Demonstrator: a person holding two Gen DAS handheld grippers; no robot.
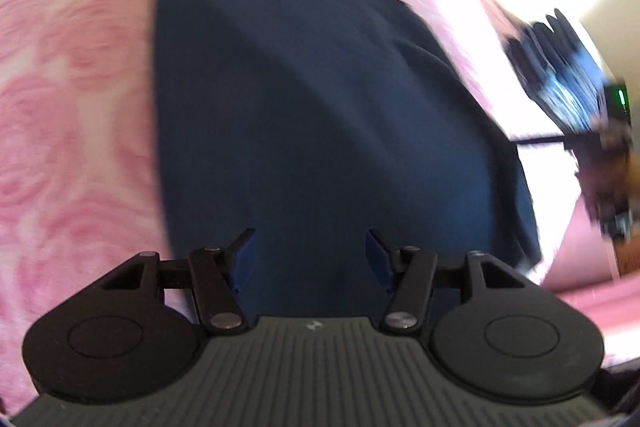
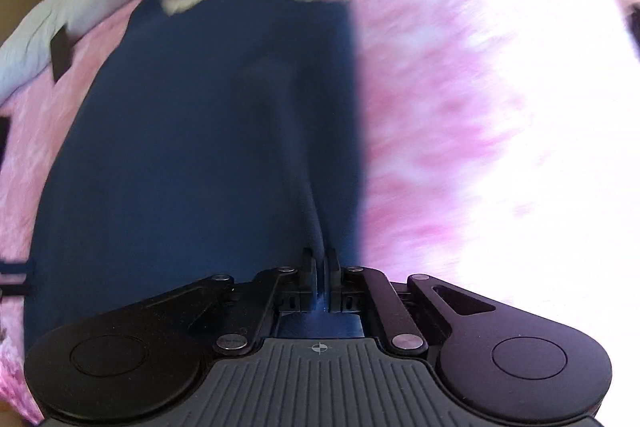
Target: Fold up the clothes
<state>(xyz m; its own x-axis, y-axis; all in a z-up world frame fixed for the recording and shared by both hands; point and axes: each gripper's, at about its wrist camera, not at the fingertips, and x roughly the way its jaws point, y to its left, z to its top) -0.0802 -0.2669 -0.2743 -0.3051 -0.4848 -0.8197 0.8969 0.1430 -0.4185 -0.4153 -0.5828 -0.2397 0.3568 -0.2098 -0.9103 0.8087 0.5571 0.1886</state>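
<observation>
On the bed's pink rose-patterned bedspread (image 1: 72, 115) a dark navy garment (image 1: 312, 99) is spread lengthwise, its neckline at the far end and its lower edge nearest both cameras. It has been laid flat and roughly straightened, presumably so that an edge can be lifted and carried over in a clean fold.

The right gripper (image 2: 319, 261) is seen with its jaws brought fully together, and a thin ridge of the navy fabric runs from the cloth straight up into them; the garment's near right edge is judged to be pinched there. That ridge suggests the cloth is being pulled taut from this corner. A blurred white sheet or pillow (image 2: 60, 27) lies beyond the garment's far end.

The left gripper (image 1: 311, 259) is held about half open, its blue-padded fingers (image 1: 244, 259) standing apart with nothing between them. It is poised above the garment's near hem, the cloth showing through the gap, but no contact can be made out. The other gripper's body (image 1: 568, 83) appears blurred off to the right. A matching grasp on the left side of the hem would seem to be the step in hand.
</observation>
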